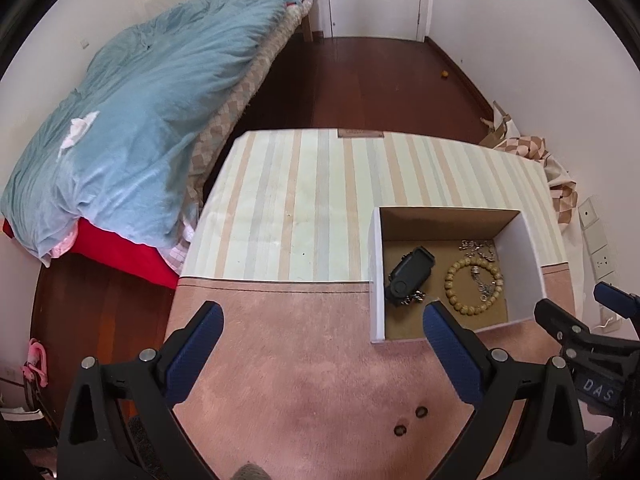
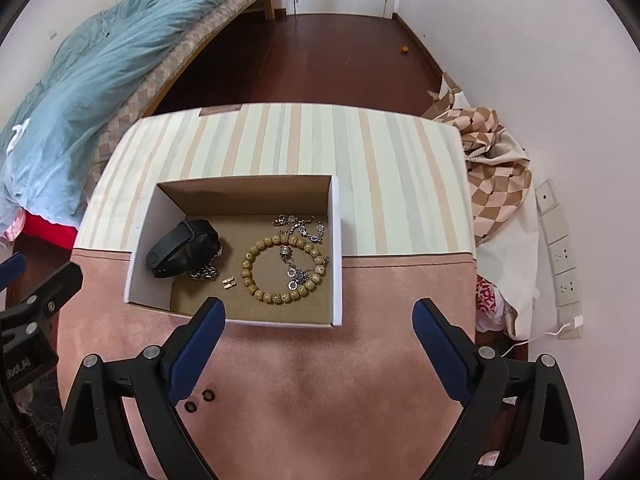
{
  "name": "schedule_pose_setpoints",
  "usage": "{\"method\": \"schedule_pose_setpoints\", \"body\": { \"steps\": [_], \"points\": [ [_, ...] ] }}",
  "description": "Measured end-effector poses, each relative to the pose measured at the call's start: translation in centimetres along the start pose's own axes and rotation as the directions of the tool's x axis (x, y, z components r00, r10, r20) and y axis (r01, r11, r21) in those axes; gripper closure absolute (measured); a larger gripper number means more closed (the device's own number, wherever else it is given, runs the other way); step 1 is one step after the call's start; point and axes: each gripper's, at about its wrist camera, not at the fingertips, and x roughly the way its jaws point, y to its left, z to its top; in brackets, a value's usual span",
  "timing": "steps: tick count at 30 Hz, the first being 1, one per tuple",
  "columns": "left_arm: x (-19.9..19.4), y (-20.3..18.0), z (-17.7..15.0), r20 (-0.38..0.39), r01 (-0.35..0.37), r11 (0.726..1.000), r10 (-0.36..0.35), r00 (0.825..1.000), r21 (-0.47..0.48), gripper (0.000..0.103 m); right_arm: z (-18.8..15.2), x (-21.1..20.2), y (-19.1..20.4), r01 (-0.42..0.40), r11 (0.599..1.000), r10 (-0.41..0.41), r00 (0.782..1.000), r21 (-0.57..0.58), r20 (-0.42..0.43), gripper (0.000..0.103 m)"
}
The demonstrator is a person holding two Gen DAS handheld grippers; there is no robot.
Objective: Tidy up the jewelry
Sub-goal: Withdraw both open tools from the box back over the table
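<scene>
- Right wrist view shows the jewelry lying inside an open cardboard box (image 2: 336, 256) on a cloth-covered table (image 2: 320, 380).
- Against the box's left wall lies a black wristband (image 2: 180, 246): probably light and springy, best pinched across its strap.
- Right of it lies a wooden bead bracelet (image 2: 284, 268): rigid beads likely on a loose cord, prone to roll, so I would pinch one side of the ring.
- Silver chains (image 2: 300, 228) drape across that bracelet and toward the box's back wall; limp and thin, they will likely snag and drag it along.
- A small gold charm (image 2: 229, 282) lies near the box's front wall, hard to pinch flat.
- Two dark rings (image 2: 199, 400) lie outside, in front of the box, tiny and slippery by the look.
- Right gripper (image 2: 318, 320) is spread wide and empty just in front of the box; left gripper (image 1: 322, 324), also spread and empty, hovers left of the box.
- Box walls limit sideways entry; coming from above looks free, with open cloth all around.
</scene>
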Motion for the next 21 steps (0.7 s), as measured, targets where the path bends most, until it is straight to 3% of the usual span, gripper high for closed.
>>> {"method": "schedule_pose_setpoints", "body": {
  "steps": [12,21],
  "points": [
    [-6.3,0.4,-2.2,0.076,0.001,1.000,0.000,0.997,-0.019,0.001,-2.3,-7.2,-0.5,0.025,1.000,-0.027,0.992,0.018,0.125,0.007],
    [-9.5,0.5,-3.2,0.115,0.011,0.999,-0.007,0.993,-0.035,0.001,-4.1,-11.3,-0.4,-0.003,1.000,-0.002,0.984,0.026,0.179,0.007]
  ]
}}
